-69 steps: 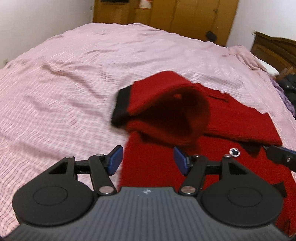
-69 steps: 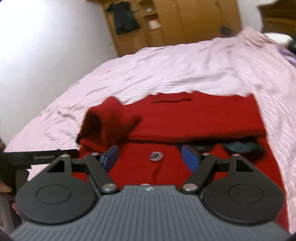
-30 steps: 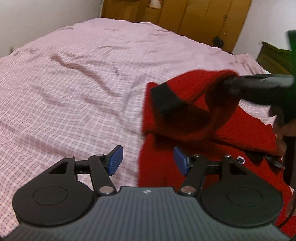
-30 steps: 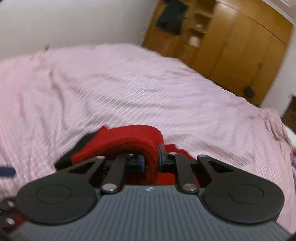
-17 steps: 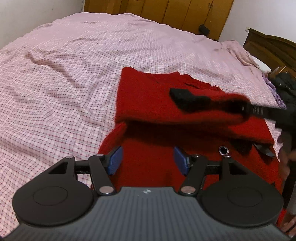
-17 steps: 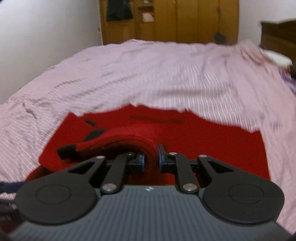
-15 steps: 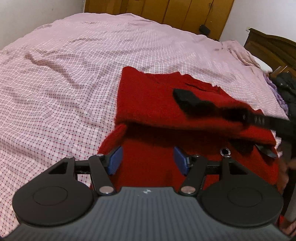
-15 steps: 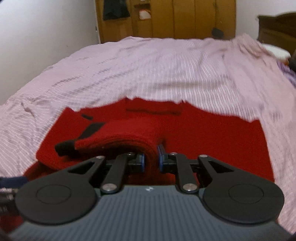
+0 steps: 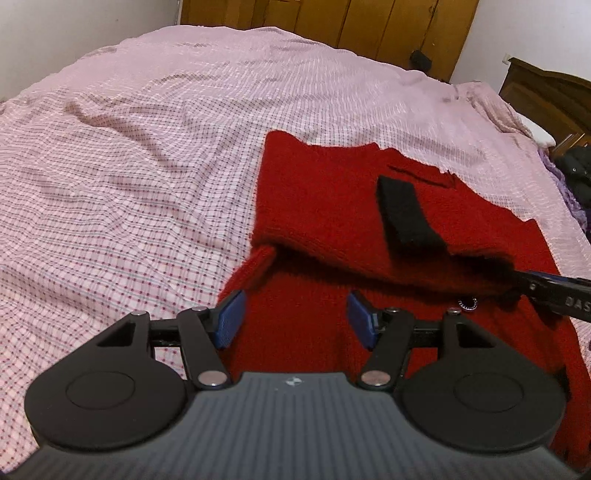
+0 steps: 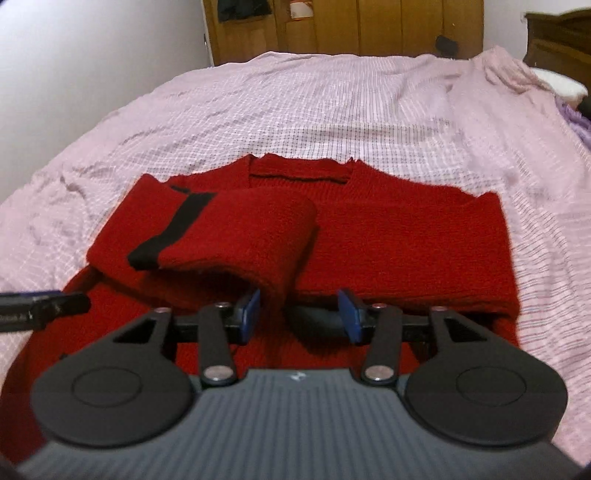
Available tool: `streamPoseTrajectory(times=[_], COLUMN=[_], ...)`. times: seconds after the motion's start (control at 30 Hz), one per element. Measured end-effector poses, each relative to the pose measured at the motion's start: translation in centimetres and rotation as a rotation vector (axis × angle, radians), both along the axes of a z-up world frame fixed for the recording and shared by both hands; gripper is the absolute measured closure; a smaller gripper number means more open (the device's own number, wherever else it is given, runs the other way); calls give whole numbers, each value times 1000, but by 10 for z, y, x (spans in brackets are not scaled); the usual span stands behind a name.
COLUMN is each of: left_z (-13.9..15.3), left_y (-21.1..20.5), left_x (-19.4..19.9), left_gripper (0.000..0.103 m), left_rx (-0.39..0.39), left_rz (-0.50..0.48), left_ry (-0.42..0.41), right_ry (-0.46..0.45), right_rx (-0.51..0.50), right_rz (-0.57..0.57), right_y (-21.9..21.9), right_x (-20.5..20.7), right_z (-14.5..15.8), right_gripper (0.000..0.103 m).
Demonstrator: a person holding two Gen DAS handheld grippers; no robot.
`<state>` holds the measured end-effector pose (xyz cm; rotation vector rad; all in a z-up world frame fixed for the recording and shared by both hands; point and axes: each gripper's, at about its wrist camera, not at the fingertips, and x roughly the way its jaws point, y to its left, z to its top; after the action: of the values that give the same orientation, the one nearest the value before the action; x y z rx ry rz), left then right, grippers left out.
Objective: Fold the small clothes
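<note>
A wide bed (image 9: 147, 155) under a pink checked sheet fills both views, with a wooden wardrobe (image 10: 354, 29) along the top edge of the frame. On the sheet, centre and lower right in the left wrist view, lies a red knitted sweater (image 9: 317, 192), its body spread flat and its neck toward the top of the picture. One sleeve (image 10: 236, 236), ending in a black cuff (image 10: 173, 229), is laid across the chest in a loose roll. The step in hand looks like the sleeve fold: the right gripper (image 10: 298, 314) has the near edge of that sleeve between its blue pads while its jaws are opening, so the cloth is being let go. The left gripper (image 9: 295, 320) hangs released over the lower part of the sweater, gripping nothing. Next, I judge, the right one must draw back without dragging the knit, and the roll wants flattening. On the right gripper's finger at the right edge of the left view, white letters "DAS" (image 9: 576, 302) can be read; the rest is cut off.
</note>
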<state>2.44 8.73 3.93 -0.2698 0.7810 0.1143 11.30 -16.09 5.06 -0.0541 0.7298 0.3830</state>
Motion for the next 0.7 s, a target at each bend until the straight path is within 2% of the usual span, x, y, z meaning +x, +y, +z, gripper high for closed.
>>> streamPoseTrajectory(times=[0.13,0.23,0.37,0.6,0.67,0.7], left_z=[3,2,1,2,2,1], left_y=[2,0,-1,-1,-2,-3], left_x=[-4,-5,-6,3,9,12], left_gripper=[35,35,35,35,35,35], left_rx=[8,9,6,10,13,16], left_rz=[4,3,-2,-12,-17,-21], left_ry=[-6,-3,0,1,7,9], right_ry=[-83,-134,-154,-177,-183,-180], right_rx=[-58,-123,-220,-359,-338,-313], right_rz=[64,158,254,304,295,287], right_y=[16,41,79,119,118,116], right_x=[-16,-23,-15,10,16,19], right_z=[17,21,12,-10,-10,-7], right_gripper=[54,54,54,55,63,84])
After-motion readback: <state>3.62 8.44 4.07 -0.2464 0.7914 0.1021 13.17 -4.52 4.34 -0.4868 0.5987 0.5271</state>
